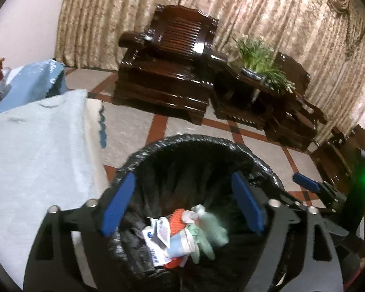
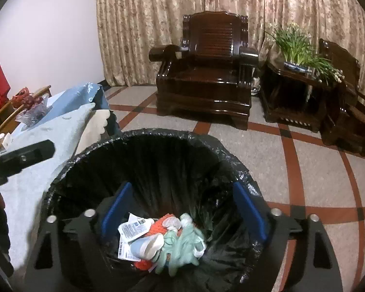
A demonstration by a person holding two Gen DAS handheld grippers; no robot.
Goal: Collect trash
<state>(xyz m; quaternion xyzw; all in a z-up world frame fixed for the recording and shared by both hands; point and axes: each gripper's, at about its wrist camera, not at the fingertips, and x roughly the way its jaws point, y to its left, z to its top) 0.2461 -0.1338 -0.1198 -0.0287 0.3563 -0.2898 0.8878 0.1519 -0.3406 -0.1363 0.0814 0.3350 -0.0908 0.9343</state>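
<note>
A bin lined with a black bag stands on the floor beside the table. Inside lie white wrappers, an orange net and pale green gloves. My left gripper hangs over the bin, open and empty, blue pads wide apart. My right gripper is also above the bin, open and empty. The right gripper's finger shows in the left wrist view; the left gripper's finger shows in the right wrist view.
A table with a pale blue cloth is left of the bin, with bags and clutter at its far end. Dark wooden armchairs and a side table with a potted plant stand before the curtain.
</note>
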